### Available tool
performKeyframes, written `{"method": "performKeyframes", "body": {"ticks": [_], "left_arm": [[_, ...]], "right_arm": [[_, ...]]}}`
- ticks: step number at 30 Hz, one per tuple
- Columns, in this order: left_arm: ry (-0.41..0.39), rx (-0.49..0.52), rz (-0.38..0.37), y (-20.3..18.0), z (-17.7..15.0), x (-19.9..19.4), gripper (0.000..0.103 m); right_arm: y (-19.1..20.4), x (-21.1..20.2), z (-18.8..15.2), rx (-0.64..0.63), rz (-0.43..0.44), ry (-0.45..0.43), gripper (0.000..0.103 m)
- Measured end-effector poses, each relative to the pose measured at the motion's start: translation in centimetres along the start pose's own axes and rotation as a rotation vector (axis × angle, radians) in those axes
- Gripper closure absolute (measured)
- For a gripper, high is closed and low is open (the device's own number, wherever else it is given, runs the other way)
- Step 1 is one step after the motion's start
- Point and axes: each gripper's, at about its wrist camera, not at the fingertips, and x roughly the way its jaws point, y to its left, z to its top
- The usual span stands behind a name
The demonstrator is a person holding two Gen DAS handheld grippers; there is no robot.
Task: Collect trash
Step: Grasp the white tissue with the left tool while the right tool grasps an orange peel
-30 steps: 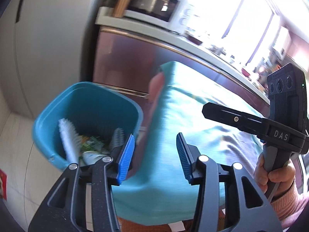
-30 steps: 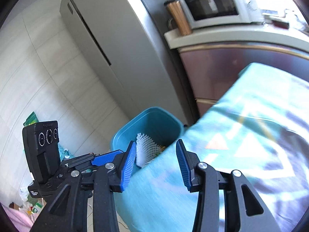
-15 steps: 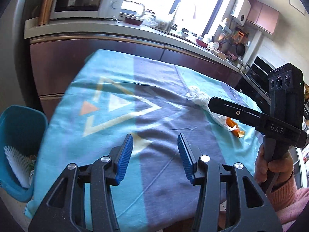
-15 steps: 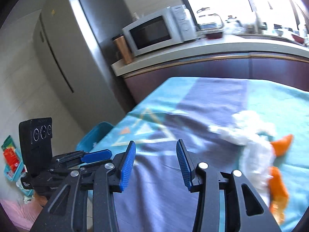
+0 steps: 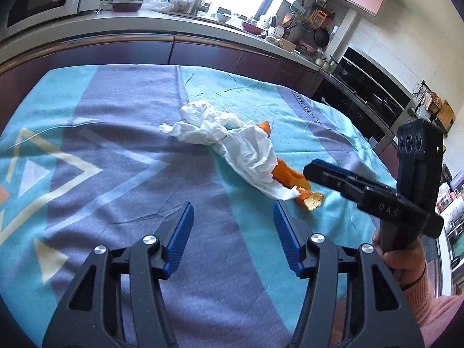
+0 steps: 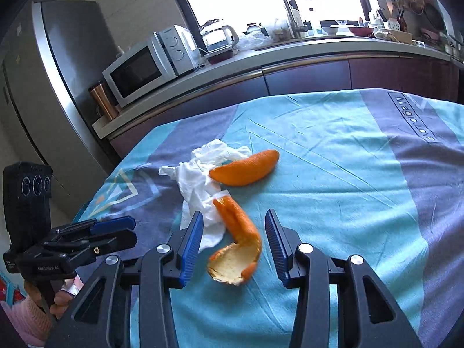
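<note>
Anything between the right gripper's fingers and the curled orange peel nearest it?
No. In the right wrist view the open right gripper frames the curled orange peel directly; only teal and purple tablecloth shows around it.

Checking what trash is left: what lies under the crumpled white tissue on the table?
The tissue partly covers two orange peels: the near curled peel and the far peel, both poking out. Whether more trash hides underneath cannot be seen.

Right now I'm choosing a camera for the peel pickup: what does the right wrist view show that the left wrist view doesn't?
Right wrist only: the far orange peel nearly whole, the curled near peel ahead of the open right gripper, and a fridge. Left wrist only: the open left gripper over bare tablecloth, and an oven. Both: crumpled tissue, microwave.
</note>
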Motion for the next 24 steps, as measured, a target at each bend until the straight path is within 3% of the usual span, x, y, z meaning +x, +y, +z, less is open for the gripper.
{"method": "performKeyframes", "body": {"ticks": [11, 19, 24], "left_arm": [[0.087, -0.077, -0.043, -0.9, 3.2, 5.9, 0.040], [0.095, -0.109, -0.053, -0.9, 4.4, 7.5, 0.040], [0.100, -0.112, -0.048, -1.0, 4.3, 7.7, 0.066]], "right_arm": [[-0.7, 1.0, -1.0, 0.011, 0.026, 0.060, 0.061], [-1.0, 1.0, -1.3, 0.024, 0.050, 0.063, 0.062], [-1.1, 1.0, -1.4, 0.029, 0.055, 0.065, 0.073]]}}
